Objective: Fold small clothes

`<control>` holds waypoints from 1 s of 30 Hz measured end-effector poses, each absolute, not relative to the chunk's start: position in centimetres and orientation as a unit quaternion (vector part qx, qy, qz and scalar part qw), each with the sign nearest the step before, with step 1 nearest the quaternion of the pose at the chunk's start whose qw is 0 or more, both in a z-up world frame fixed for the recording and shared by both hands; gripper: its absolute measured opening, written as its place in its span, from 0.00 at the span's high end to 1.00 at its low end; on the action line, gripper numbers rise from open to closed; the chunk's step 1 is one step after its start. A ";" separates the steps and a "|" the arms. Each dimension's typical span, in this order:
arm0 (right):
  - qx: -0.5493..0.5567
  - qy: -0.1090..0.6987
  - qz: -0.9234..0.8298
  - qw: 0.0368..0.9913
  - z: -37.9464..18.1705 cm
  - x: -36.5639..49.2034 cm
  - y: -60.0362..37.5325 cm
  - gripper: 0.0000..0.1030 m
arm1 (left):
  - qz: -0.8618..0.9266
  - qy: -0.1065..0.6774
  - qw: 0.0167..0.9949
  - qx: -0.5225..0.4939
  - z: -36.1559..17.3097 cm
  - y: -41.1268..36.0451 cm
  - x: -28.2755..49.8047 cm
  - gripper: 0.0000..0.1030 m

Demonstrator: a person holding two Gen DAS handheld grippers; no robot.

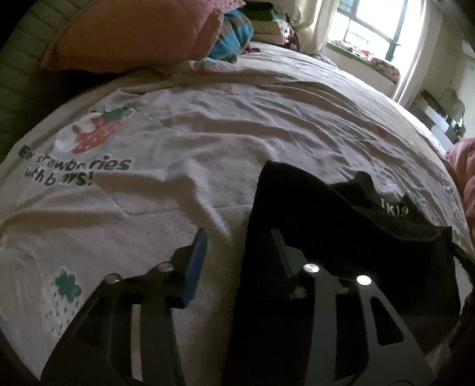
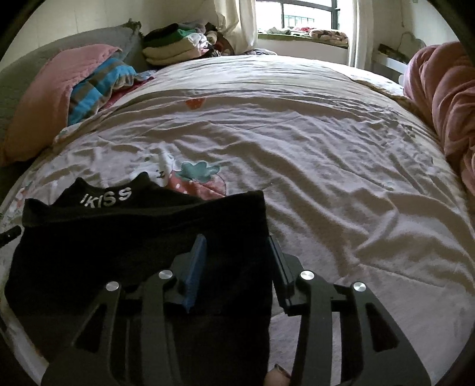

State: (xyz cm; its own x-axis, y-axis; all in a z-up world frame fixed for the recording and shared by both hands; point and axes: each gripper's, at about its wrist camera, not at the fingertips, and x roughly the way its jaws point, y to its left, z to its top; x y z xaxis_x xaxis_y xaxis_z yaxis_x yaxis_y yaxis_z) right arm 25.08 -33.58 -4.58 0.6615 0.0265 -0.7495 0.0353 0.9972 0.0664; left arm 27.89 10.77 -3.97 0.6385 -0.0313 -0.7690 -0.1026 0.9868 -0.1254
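Note:
A small black garment (image 2: 142, 228) with white "IKISS" lettering on its waistband lies on the strawberry-print bed cover (image 2: 326, 166). It also shows in the left wrist view (image 1: 350, 225). My left gripper (image 1: 237, 240) is open, its jaws straddling the garment's left edge. Its right finger lies partly under or against the black cloth. My right gripper (image 2: 237, 243) is open, its jaws straddling the garment's right edge. Its left blue pad (image 2: 196, 267) is over the cloth. Neither gripper pinches the cloth.
A pink pillow (image 2: 50, 95) and a striped blue-brown cloth (image 2: 98, 86) lie at the head of the bed. Folded clothes (image 2: 175, 44) are stacked behind them. A pink blanket (image 2: 445, 101) lies along the right edge. A window (image 2: 305, 14) is beyond.

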 end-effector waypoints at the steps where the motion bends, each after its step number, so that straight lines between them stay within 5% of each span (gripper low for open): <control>1: 0.036 0.416 -0.002 0.909 -4.7 25.3 -33.6 0.61 | 0.017 0.424 0.902 -0.072 -4.0 10.6 28.2 0.63; 5: 0.046 0.427 0.001 0.903 -5.2 26.1 -34.1 0.61 | -0.009 0.419 0.906 -0.056 -4.0 9.9 29.0 0.61; 9: 0.061 0.428 0.010 0.902 -5.5 26.3 -34.4 0.86 | -0.035 0.415 0.908 -0.047 -4.4 9.0 29.5 0.62; 11: 0.058 0.422 0.011 0.905 -5.2 26.0 -34.2 0.91 | -0.036 0.415 0.908 -0.045 -4.8 8.8 29.6 0.97; 13: 0.062 0.414 0.009 0.908 -4.8 25.6 -34.2 0.93 | -0.038 0.414 0.908 -0.055 -4.7 9.1 29.6 0.99; 23: 0.115 0.358 0.005 0.927 -1.3 24.6 -37.2 0.94 | -0.045 0.356 0.930 -0.076 -0.5 10.5 29.1 1.00; 30: 0.101 0.385 -0.013 0.917 -4.3 25.9 -36.3 0.93 | -0.015 0.395 0.918 -0.043 -3.5 10.3 30.4 1.00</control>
